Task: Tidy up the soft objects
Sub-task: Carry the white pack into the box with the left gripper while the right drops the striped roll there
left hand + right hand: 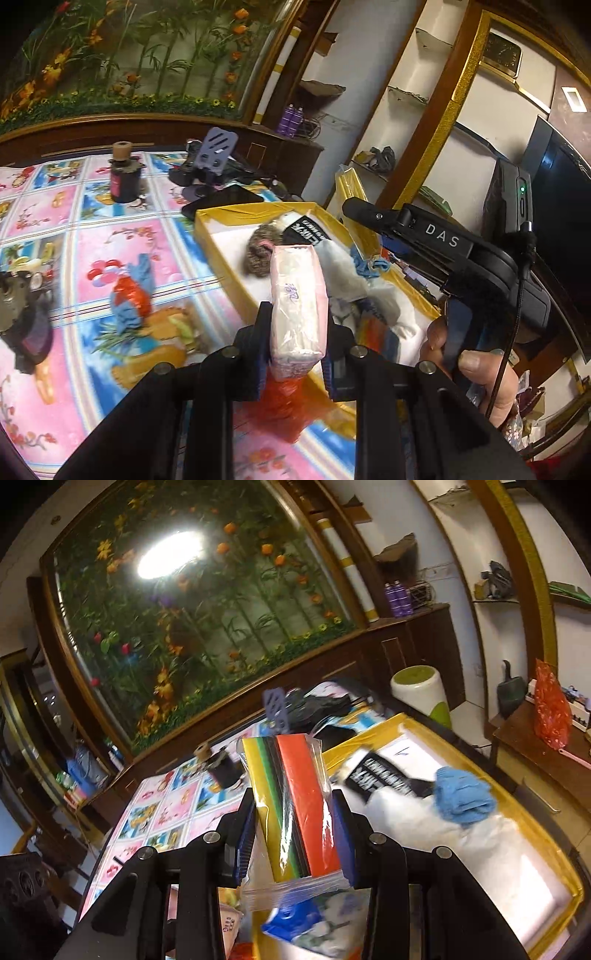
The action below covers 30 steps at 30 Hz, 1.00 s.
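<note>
My left gripper (297, 332) is shut on a pink tissue pack (298, 299), held above the near edge of a yellow-rimmed box (221, 254). The box holds a brown scrunchie (260, 251), a black printed cloth (304, 230), a grey-white cloth (341, 275) and a blue cloth (369, 266). My right gripper (297, 834) is shut on a clear bag of coloured sponge sheets (295, 805), held over the same box (546, 827), where the blue cloth (461, 794) and black printed cloth (380, 775) lie. The right gripper's body (443, 240) shows in the left wrist view.
A cartoon-print cloth covers the table (92, 240). On it stand a dark jar (125, 177), a purple phone stand (216, 151) and a black phone (221, 203). A red plastic bag (284, 406) lies under the left gripper. Shelves and a side table (535, 734) are to the right.
</note>
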### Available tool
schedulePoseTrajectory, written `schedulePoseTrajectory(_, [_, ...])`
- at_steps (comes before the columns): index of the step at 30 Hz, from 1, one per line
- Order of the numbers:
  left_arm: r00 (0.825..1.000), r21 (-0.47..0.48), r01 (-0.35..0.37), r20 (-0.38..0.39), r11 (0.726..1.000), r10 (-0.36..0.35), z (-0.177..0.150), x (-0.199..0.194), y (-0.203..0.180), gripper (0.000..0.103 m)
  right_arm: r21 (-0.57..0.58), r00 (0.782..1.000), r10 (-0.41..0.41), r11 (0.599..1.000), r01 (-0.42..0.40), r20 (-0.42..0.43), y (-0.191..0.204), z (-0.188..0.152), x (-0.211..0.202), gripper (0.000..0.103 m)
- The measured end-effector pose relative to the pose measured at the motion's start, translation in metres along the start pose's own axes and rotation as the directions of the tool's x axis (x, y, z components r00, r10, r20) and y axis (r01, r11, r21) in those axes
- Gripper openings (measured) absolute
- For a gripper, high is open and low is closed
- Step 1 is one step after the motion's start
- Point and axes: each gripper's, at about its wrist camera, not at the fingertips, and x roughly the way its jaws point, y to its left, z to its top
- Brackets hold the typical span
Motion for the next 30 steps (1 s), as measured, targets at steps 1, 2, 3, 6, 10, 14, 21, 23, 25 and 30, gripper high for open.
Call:
schedulePoseTrajectory(1, [1.0,-0.002,0.002,0.002,1.0,-0.002,0.002,0.005,-0.004,0.022,0.008,1.0,-0.012,1.0,0.012,0.006,-0.005,0.002,-0.002,0.041])
schedulePoseTrajectory(2, [1.0,-0.003,0.009,0.001,1.0,-0.009,0.003,0.01,-0.007,0.022,0.017,1.0,-0.022,1.0,0.022,0.008,-0.012,0.004,-0.003,0.041])
schedulePoseTrajectory(3, [1.0,-0.001,0.017,-0.004,1.0,-0.017,0.005,0.015,-0.01,0.022,0.027,0.999,-0.033,0.999,0.032,0.007,-0.019,0.007,-0.004,0.041])
schedulePoseTrajectory(6, [0.999,0.012,0.033,0.007,0.999,-0.033,0.013,0.028,-0.023,0.022,0.049,0.997,-0.073,0.996,0.074,-0.008,-0.038,0.012,-0.003,0.041])
schedulePoseTrajectory(10, [0.999,0.02,0.04,0.016,0.999,-0.04,0.025,0.048,-0.037,0.022,0.057,0.99,-0.132,0.989,0.135,-0.058,-0.057,0.016,0.001,0.041])
schedulePoseTrajectory(14, [1.0,0.014,0.025,-0.015,1.0,-0.025,0.028,0.074,-0.042,0.022,0.069,0.982,-0.162,0.983,0.168,-0.093,-0.071,0.018,0.006,0.041])
schedulePoseTrajectory(21, [0.999,-0.025,-0.009,-0.04,1.0,0.008,0.023,0.089,-0.032,0.055,0.059,0.981,-0.172,0.982,0.178,-0.094,-0.075,0.019,0.007,0.043])
schedulePoseTrajectory(23, [1.0,-0.048,-0.015,-0.016,0.999,0.014,0.024,0.086,-0.027,0.066,0.058,0.98,-0.178,0.981,0.183,-0.087,-0.074,0.019,0.007,0.046])
schedulePoseTrajectory(25, [1.0,-0.058,-0.011,-0.015,0.998,0.01,0.025,0.083,-0.025,0.066,0.062,0.981,-0.178,0.981,0.183,-0.079,-0.069,0.015,0.004,0.048])
schedulePoseTrajectory(30, [1.0,-0.062,-0.007,-0.004,0.998,0.007,0.028,0.077,-0.024,0.067,0.052,0.98,-0.194,0.979,0.196,-0.038,-0.064,0.017,-0.004,0.066])
